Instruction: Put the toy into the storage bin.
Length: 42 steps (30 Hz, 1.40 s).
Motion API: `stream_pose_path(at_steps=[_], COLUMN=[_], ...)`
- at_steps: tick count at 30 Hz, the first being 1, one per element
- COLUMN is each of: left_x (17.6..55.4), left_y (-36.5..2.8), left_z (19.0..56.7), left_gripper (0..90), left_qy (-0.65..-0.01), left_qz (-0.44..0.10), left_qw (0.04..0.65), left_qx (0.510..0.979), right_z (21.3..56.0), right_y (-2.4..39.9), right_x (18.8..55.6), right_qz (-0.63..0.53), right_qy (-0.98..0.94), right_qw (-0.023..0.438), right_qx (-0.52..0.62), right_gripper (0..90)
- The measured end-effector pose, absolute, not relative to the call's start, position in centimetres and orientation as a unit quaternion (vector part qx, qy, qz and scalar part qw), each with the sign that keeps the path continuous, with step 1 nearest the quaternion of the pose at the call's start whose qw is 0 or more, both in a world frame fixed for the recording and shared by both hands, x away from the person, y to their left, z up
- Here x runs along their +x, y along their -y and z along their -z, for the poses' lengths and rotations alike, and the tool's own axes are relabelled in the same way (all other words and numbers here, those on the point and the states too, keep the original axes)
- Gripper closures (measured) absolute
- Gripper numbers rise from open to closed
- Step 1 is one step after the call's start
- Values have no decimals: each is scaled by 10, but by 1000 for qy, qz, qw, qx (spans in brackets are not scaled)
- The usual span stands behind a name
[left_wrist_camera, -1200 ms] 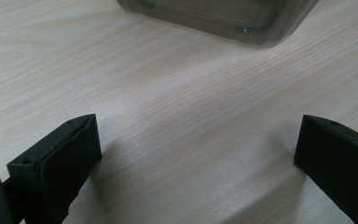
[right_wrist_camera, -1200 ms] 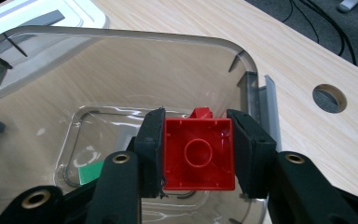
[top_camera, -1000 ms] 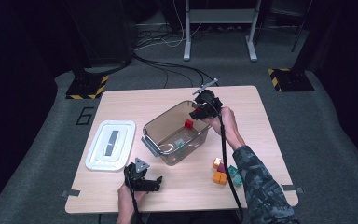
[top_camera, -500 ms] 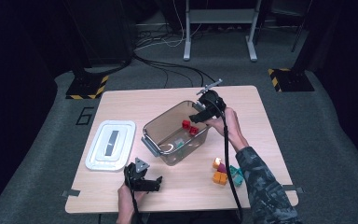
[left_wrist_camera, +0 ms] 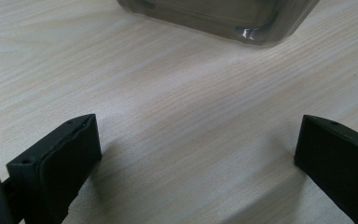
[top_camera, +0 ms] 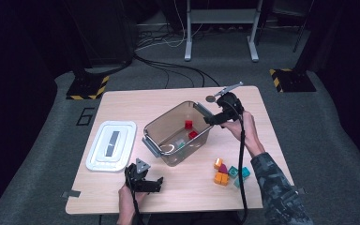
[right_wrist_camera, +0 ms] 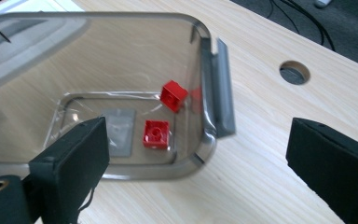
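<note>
On the left of the high view, a white lid point(top_camera: 111, 145) is lying flat on the wooden table point(top_camera: 136, 101), and just right of it, near the front edge, the left gripper point(top_camera: 151, 183) is resting low over bare wood. The left gripper view is adding what the overhead camera cannot: its two black jaws are standing wide apart with nothing but wood grain between them, and the lower corner of the clear bin point(left_wrist_camera: 242, 21) is sitting just ahead.

In the middle, the clear bin point(top_camera: 178, 133) is sitting at an angle, open-topped, smoky and see-through, with grey latches at its short ends. From above, two red blocks point(top_camera: 189, 124) are showing as small specks inside; the right gripper view is making them plain, one red block point(right_wrist_camera: 156, 134) lying flat and stud-up on the floor of the bin, the other point(right_wrist_camera: 174, 95) tilted against the end wall. A pale grey patch beside them is possibly a label, though it is hard to tell.

Further right, the right gripper point(top_camera: 212, 120) is hovering by the bin's far end; its jaws have just been opening and are standing wide and empty. A cluster of coloured blocks point(top_camera: 228, 171) is lying on the table near the person's right sleeve point(top_camera: 276, 187).
</note>
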<state>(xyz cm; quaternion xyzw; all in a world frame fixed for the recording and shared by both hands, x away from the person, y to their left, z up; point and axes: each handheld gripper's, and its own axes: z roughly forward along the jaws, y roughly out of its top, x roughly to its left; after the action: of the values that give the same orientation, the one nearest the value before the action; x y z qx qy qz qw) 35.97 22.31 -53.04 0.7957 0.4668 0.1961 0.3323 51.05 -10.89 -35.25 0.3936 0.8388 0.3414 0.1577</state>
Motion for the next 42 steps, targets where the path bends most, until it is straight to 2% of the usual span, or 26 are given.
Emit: stream_pose_path(at_steps=[22, 42], left_x=[360, 360], left_y=[-223, -223], left_z=[531, 531], left_gripper=[1, 1], left_qy=[-468, -468], left_qz=[-196, -196], left_qw=[333, 334], left_qx=[795, 795], right_z=[382, 429], right_y=[171, 182], right_x=[484, 465], right_qz=[-335, -322], right_qy=[-819, -822], right_qw=[167, 138], right_qx=[435, 448], right_gripper=[42, 42])
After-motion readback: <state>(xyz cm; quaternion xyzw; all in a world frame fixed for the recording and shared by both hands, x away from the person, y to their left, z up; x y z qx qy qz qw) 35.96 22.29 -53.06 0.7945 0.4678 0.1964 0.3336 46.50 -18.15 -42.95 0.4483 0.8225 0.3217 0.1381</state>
